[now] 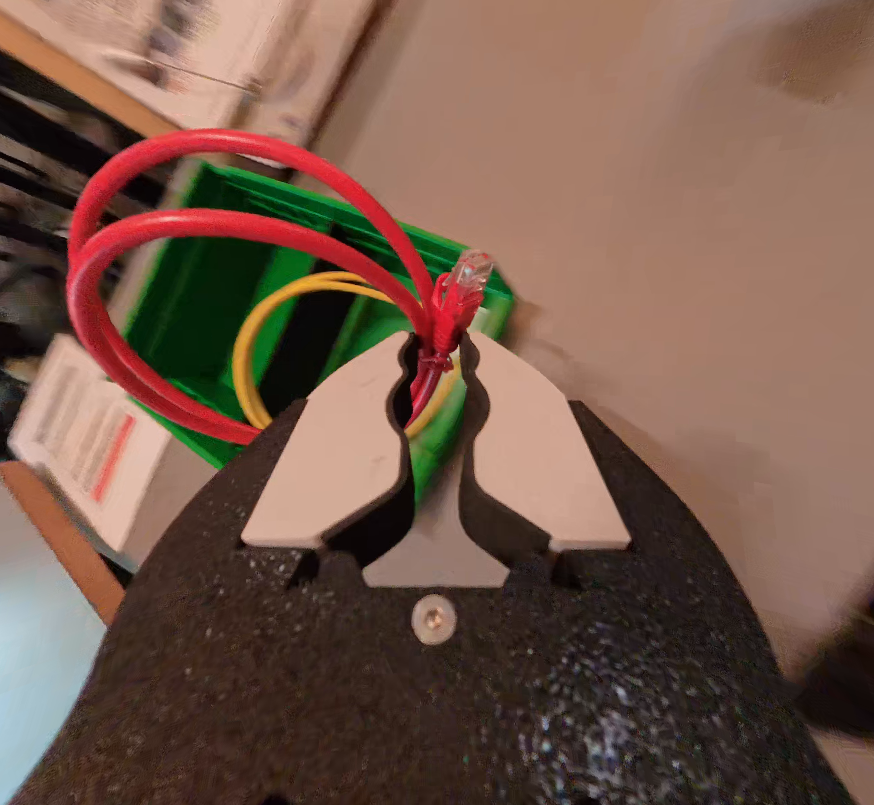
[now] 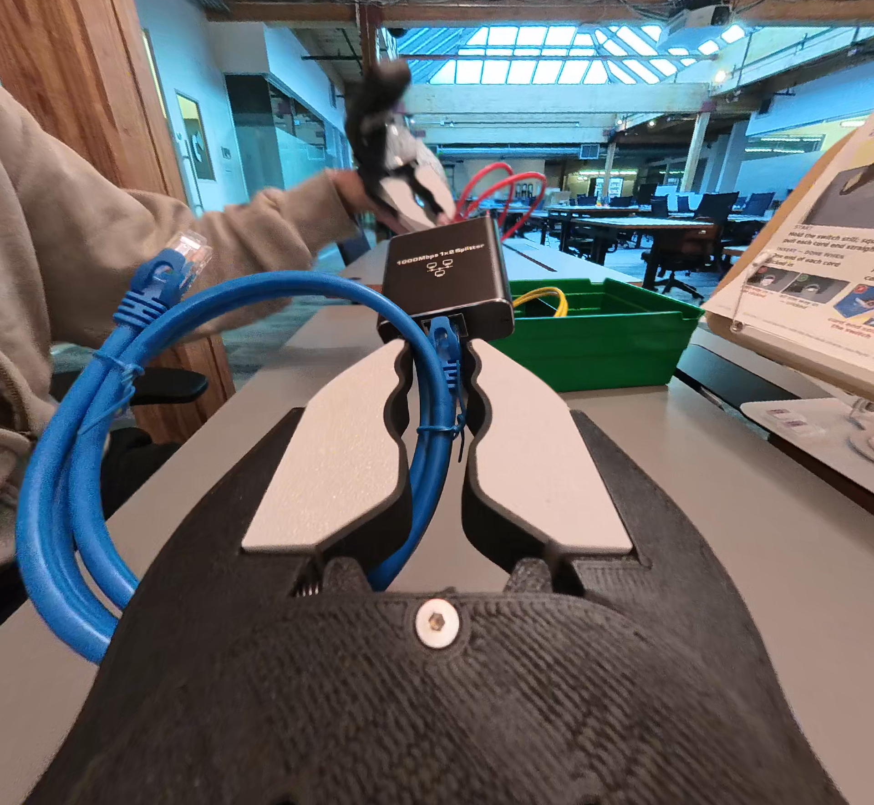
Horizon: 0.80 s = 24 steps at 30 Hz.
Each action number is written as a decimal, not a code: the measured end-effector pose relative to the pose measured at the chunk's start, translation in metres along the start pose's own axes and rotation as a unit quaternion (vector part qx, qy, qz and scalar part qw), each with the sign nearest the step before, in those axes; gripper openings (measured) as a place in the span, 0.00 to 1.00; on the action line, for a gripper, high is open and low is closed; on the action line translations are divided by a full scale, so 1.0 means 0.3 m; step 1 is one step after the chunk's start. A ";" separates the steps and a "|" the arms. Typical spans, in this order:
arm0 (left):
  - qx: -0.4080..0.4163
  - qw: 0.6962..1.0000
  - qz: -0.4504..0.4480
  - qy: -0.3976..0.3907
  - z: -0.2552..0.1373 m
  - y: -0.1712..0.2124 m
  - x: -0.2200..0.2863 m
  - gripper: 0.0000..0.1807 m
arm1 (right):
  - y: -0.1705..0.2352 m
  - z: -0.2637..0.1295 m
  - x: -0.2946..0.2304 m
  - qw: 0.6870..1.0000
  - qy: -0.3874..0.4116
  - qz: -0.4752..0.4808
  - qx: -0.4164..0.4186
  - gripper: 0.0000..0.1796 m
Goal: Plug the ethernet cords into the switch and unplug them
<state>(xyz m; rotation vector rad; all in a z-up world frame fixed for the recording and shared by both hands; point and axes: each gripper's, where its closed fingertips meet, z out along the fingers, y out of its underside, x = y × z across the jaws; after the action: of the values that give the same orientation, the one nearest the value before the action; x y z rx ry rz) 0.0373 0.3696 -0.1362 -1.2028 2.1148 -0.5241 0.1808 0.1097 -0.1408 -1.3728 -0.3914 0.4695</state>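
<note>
Setting: open hall with wooden beams and skylights, rows of dark desks and chairs far back; grey bench [image 2: 709, 522] in the foreground.
Person's sleeve [image 2: 142, 234]: beige, far left in the right wrist view, reaching across toward the middle.
Blue ethernet cord [image 2: 52, 498]: coiled and tied, looping out to the left of the right hand-held gripper; one clear plug free in the air at upper left, the other plug seated in a port of the switch.
Right hand-held gripper [image 2: 437, 352]: fingers closed on the blue cord's boot just behind the seated plug.
Switch [image 2: 447, 276]: small black box, tilted, raised off the bench, hanging on the blue plug directly ahead of the right gripper's tips.
Left hand-held gripper [image 1: 437, 342]: clenched on the red ethernet cord [image 1: 142, 224] at its boot; clear plug points up past the tips, tied loops arc to the left. Seen blurred behind the switch in the right wrist view.
Green bin [image 2: 615, 338]: on the bench, right of the switch.
Yellow cord [image 2: 551, 297]: coiled inside the green bin.
Instruction sheet [image 2: 804, 262]: on a slanted stand, far right.
</note>
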 end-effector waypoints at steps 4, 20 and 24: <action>-0.146 0.974 -0.036 0.171 -0.060 -0.070 0.298 0.09 | -0.003 0.006 -0.018 1.000 -0.009 -0.016 -0.012 0.11; -0.062 0.981 0.011 0.183 0.407 -0.049 0.686 0.16 | -0.010 -0.025 -0.032 0.999 -0.022 -0.024 0.001 0.11; 0.047 0.987 0.032 0.150 0.362 -0.078 0.753 0.11 | -0.007 -0.020 -0.038 0.999 -0.026 -0.027 -0.002 0.11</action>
<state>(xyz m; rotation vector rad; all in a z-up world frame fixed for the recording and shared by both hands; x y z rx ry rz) 0.0426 0.1594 -0.2746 -1.0533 2.3407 -0.8092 0.1745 0.0984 -0.1395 -1.3531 -0.4714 0.4613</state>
